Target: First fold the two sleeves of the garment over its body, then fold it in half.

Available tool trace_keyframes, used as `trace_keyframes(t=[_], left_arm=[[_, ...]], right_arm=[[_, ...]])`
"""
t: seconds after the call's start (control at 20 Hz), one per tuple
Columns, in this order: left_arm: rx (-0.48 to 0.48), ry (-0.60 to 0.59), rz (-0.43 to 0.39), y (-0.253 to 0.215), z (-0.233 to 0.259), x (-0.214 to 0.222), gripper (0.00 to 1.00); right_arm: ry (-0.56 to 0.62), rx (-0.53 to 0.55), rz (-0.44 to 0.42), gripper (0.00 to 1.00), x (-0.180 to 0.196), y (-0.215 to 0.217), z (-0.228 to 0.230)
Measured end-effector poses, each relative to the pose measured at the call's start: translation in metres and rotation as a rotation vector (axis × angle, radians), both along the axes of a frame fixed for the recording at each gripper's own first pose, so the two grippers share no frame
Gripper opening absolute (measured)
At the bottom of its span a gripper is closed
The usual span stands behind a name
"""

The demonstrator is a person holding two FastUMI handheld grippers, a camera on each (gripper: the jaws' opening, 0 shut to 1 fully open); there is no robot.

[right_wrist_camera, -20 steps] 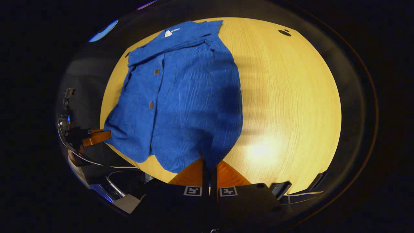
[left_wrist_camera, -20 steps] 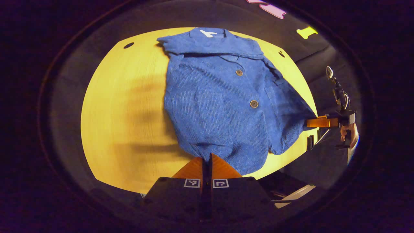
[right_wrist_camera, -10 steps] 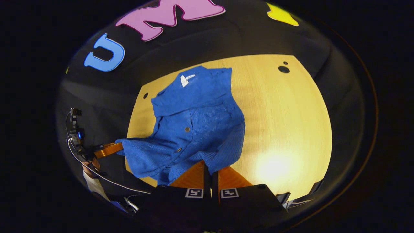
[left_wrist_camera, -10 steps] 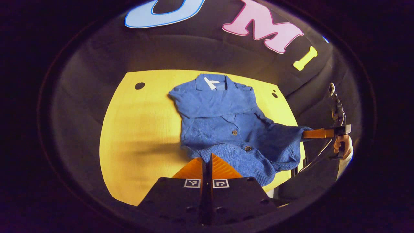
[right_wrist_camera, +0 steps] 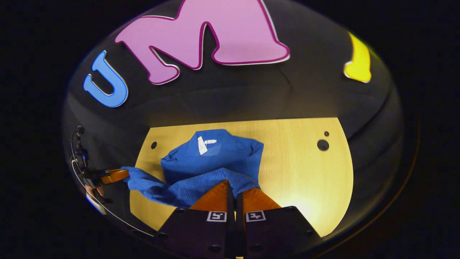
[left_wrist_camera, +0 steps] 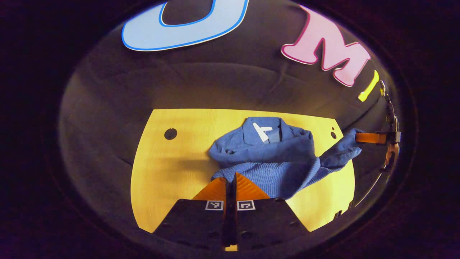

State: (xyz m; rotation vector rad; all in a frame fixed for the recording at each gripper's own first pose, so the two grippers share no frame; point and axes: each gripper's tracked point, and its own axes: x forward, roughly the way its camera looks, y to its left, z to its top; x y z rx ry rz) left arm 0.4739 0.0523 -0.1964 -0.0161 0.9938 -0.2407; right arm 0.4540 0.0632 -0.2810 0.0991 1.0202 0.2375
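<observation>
A blue buttoned garment (left_wrist_camera: 266,158) lies on the yellow wooden table (left_wrist_camera: 169,169), its collar and white label (left_wrist_camera: 261,131) at the far side. My left gripper (left_wrist_camera: 231,177) is shut on one bottom hem corner, held up over the garment's body. In the right gripper view, my right gripper (right_wrist_camera: 231,186) is shut on the other hem corner of the garment (right_wrist_camera: 215,162). Each view also has the other gripper off to the side, the right gripper (left_wrist_camera: 368,137) and the left gripper (right_wrist_camera: 115,176), with blue cloth stretched between them. The lower half is raised and doubled toward the collar (right_wrist_camera: 203,144).
The table (right_wrist_camera: 305,169) has small round holes near its far corners (left_wrist_camera: 170,133) (right_wrist_camera: 322,145). Black cloth walls close in behind and beside it. A hand (left_wrist_camera: 390,156) holds the far gripper past the table's side edge, with a cable hanging there.
Both grippers have risen and moved forward toward the collar, carrying the bottom hem with them. The garment went from lying flat to having its lower half lifted over its upper half.
</observation>
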Motion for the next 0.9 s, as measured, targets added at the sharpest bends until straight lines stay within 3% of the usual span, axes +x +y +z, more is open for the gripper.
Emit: trace_keyframes(t=[0.1,0.3,0.45,0.7,0.75,0.8,0.9], left_arm=[[-0.008,-0.009,0.053,-0.011,-0.014,0.044,0.0],[0.098,-0.04,0.032,-0.019,-0.063,0.123,0.0],[0.158,0.004,0.066,-0.027,-0.105,0.138,0.0],[0.113,-0.018,0.109,-0.037,-0.131,0.152,0.04],[0.075,-0.017,0.097,-0.047,-0.129,0.151,0.08],[0.062,-0.019,0.094,-0.054,-0.13,0.152,0.33],[0.064,-0.051,0.112,-0.065,-0.128,0.158,0.85]], right_arm=[[-0.026,-0.061,0.044,0.04,0.042,-0.002,-0.036],[-0.024,-0.109,0.08,0.05,0.088,0.005,-0.108],[-0.022,-0.125,0.08,0.05,0.107,0.009,-0.149],[-0.083,-0.248,0.188,0.05,0.115,0.002,-0.18],[-0.09,-0.246,0.185,0.12,0.115,0.004,-0.18],[-0.1,-0.244,0.175,0.08,0.117,0.006,-0.181],[-0.127,-0.224,0.166,0.16,0.12,0.012,-0.18]])
